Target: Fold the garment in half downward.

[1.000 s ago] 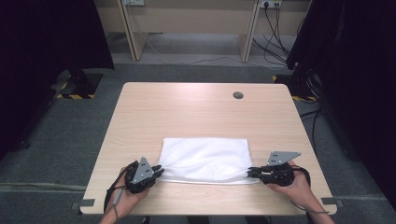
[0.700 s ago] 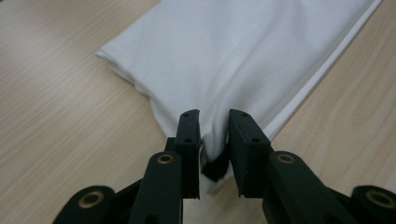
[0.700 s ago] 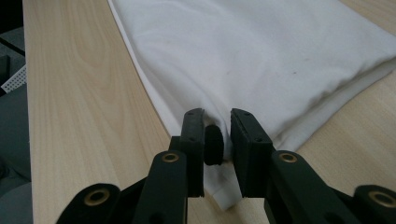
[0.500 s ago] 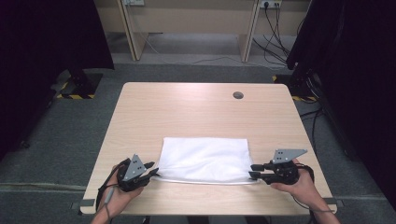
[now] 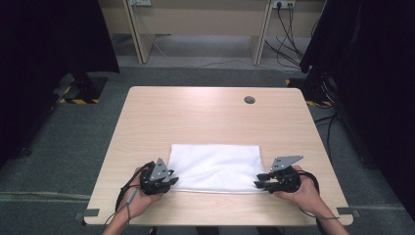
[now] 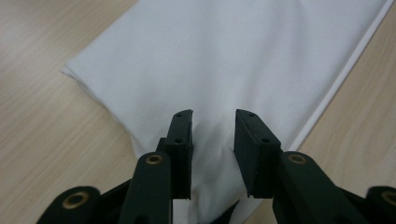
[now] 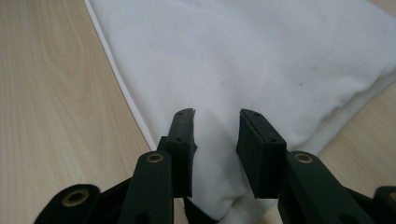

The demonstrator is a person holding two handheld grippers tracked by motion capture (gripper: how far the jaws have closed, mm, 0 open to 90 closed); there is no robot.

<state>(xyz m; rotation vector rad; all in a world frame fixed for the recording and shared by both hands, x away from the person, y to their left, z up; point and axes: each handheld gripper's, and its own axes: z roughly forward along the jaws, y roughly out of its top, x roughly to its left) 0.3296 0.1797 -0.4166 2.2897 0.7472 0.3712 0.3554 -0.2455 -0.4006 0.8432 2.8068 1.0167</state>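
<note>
A folded white cloth (image 5: 214, 168) is seen lying flat on the light wooden table (image 5: 205, 117), in the lower middle of the high view, its long edges running left to right. A small dark round grommet (image 5: 249, 100) is set into the tabletop toward the upper right of the table, well apart from the cloth.

The left gripper (image 5: 169, 178) is held at the cloth's lower left corner in the high view, carried by the left hand (image 5: 139, 196) that enters from the bottom edge. In the left gripper view the two black jaws are seen parted, with a gap between the pads; the cloth's corner (image 6: 212, 186) lies beneath and between them, and the fabric there is drawn into a soft ridge. The pads are not pressed on it. These jaws have just been opening.

The right gripper (image 5: 261, 181) is held at the cloth's lower right corner, carried by the right hand (image 5: 301, 191). In the right gripper view its jaws are likewise parted, the rounded corner of the cloth (image 7: 219, 196) lying between them without being pinched. These jaws too have just been opening.

In the right gripper view a thin hem line is noted along the cloth's left edge, and layered folds at the right.
</note>
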